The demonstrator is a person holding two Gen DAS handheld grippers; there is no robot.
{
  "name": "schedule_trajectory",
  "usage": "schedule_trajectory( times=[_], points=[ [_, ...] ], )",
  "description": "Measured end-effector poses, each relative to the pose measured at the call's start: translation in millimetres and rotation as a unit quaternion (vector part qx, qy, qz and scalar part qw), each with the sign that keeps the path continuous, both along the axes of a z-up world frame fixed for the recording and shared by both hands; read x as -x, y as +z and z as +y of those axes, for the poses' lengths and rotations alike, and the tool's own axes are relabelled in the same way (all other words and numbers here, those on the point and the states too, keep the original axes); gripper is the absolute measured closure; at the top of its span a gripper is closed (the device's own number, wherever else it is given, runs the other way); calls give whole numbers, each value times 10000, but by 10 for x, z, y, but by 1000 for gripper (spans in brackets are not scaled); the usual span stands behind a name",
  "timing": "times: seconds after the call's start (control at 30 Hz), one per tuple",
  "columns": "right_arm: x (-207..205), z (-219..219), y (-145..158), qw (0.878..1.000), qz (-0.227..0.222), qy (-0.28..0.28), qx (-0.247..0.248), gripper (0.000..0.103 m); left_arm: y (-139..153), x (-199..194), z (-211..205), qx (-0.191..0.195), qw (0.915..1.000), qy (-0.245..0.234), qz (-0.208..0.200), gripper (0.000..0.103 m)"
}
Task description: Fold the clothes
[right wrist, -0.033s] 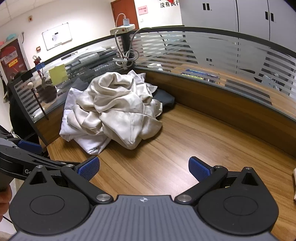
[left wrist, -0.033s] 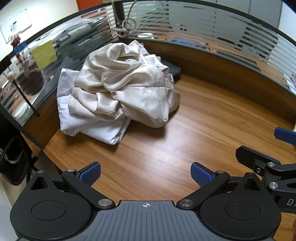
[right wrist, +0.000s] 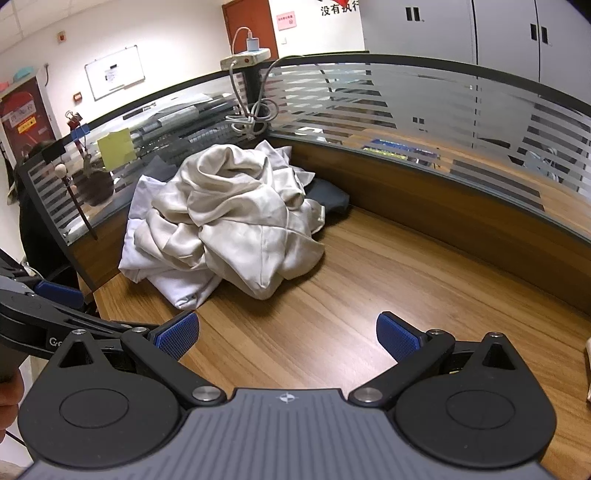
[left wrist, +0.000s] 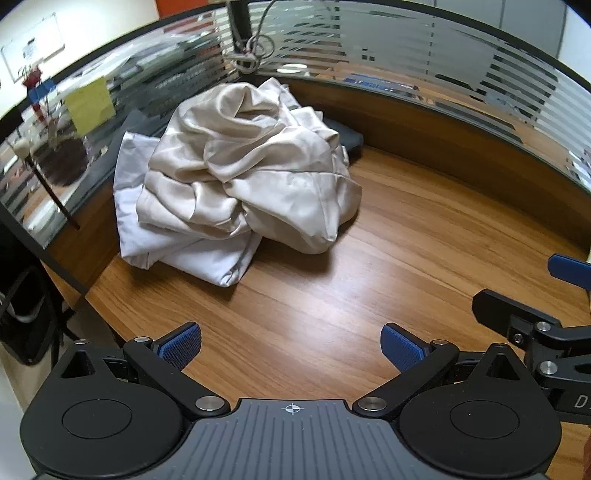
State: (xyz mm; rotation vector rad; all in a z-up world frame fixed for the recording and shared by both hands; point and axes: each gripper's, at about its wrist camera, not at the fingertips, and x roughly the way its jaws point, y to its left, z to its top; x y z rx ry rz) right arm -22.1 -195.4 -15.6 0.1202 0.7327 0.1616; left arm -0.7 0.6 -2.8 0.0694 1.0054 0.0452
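**An office cubicle**

This is an open-plan office. A wood-grain desk point(right wrist: 388, 280) is fenced from nine to three o'clock by a striped frosted-glass partition point(right wrist: 424, 110). A yellow sticky note point(right wrist: 115, 148) clings to the glass at ten o'clock. Behind it, a whiteboard point(right wrist: 114, 72) hangs on the wall at eleven, a power strip point(right wrist: 245, 57) sits on the partition post at twelve, and grey metal cabinets point(right wrist: 480, 29) stand at one.

A yellow sticky note point(right wrist: 115, 147) hangs on the striped glass partition point(right wrist: 424, 110) behind the wooden desk point(right wrist: 369, 295).
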Motion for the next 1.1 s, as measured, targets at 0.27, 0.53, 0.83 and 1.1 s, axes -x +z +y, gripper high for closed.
schedule_trajectory(
  times=[0.27, 0.53, 0.83, 1.1],
  points=[
    [-87, 22, -17, 9998, 132, 159, 83, 0, -168, -126, -66, 86, 9995, -76, 308, 0],
    [-137, -173, -66, 9997, 128, 185, 56, 0, -266, -122, -203, 75, 9978, -353, 562, 0],
    [-145, -239, -86, 9999, 141, 16, 14, 0, -282, -137, -333, 41, 9954, -719, 630, 0],
    [-179, -230, -93, 9999, 158, 1, 26, 0, -260, -151, -364, -6, 9949, -847, 547, 0]
  ],
)
